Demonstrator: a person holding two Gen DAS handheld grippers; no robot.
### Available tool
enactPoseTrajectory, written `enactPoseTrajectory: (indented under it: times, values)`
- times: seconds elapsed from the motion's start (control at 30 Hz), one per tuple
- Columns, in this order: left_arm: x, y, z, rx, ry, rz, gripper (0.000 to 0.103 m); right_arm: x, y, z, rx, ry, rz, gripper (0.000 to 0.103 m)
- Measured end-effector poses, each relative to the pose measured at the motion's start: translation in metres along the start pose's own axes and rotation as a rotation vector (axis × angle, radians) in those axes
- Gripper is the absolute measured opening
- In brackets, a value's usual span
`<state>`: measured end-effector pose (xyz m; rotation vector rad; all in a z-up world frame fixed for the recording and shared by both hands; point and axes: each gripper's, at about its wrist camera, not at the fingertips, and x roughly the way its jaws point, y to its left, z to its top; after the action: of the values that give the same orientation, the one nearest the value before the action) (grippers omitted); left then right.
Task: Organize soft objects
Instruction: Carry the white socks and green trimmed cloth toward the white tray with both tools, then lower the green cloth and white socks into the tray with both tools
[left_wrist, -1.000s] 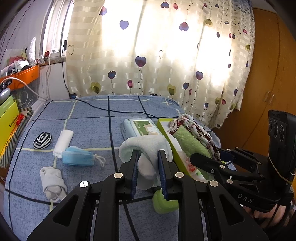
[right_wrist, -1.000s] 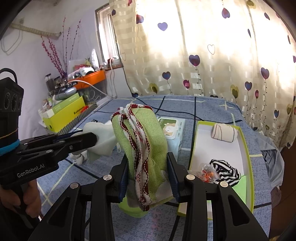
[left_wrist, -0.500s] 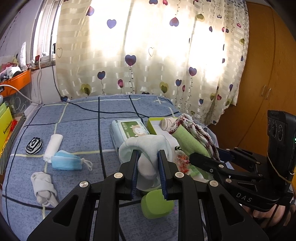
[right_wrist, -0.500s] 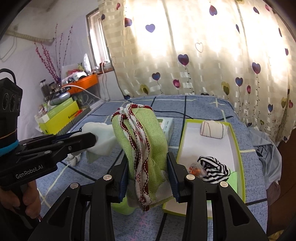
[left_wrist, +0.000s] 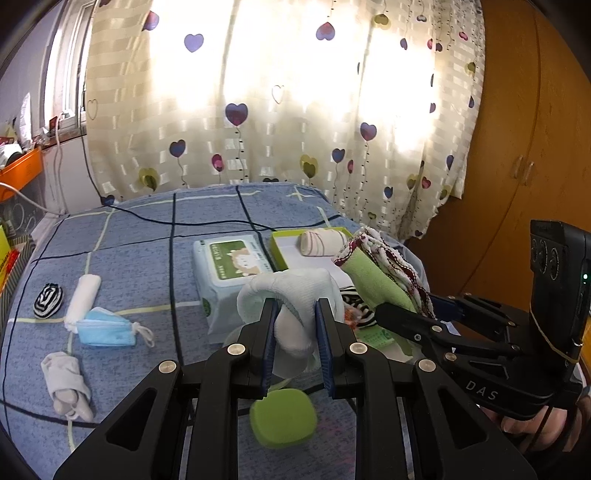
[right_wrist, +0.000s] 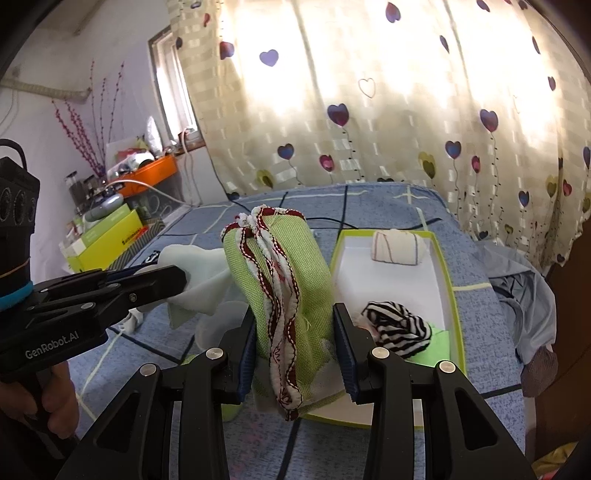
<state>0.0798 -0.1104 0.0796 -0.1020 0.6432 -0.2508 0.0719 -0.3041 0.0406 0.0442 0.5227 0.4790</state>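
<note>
My left gripper (left_wrist: 294, 325) is shut on a white sock (left_wrist: 291, 291), held above the blue bedspread. Beside it on the right, my right gripper (right_wrist: 295, 332) is shut on a folded green cloth with red and white trim (right_wrist: 284, 280). That cloth (left_wrist: 380, 273) also shows in the left wrist view, and the white sock (right_wrist: 199, 273) shows in the right wrist view. Just right of the cloth lies a green-rimmed white tray (right_wrist: 445, 273) holding a rolled white cloth (right_wrist: 399, 245) and a black-and-white striped sock (right_wrist: 395, 328).
On the bed lie a wet-wipes pack (left_wrist: 231, 273), a green sponge (left_wrist: 282, 417), a blue face mask (left_wrist: 107, 326), a white roll (left_wrist: 83, 297), a striped sock ball (left_wrist: 48, 299) and a grey sock (left_wrist: 66, 384). A black cable (left_wrist: 173, 236) crosses the bedspread. Boxes (right_wrist: 107, 240) line the left edge.
Both grippers have shifted to the right with their loads. The tray and its contents have come more into view beside them, and the items on the left of the bed have slid leftward in frame.
</note>
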Motion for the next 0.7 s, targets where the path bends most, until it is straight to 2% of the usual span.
enactPoseTrajectory:
  times: [0.7]
  values:
    - [0.028,-0.022,0.005,0.011,0.029,-0.032,0.021,-0.002,-0.045,-0.008,0.065,0.009,-0.042,0.037]
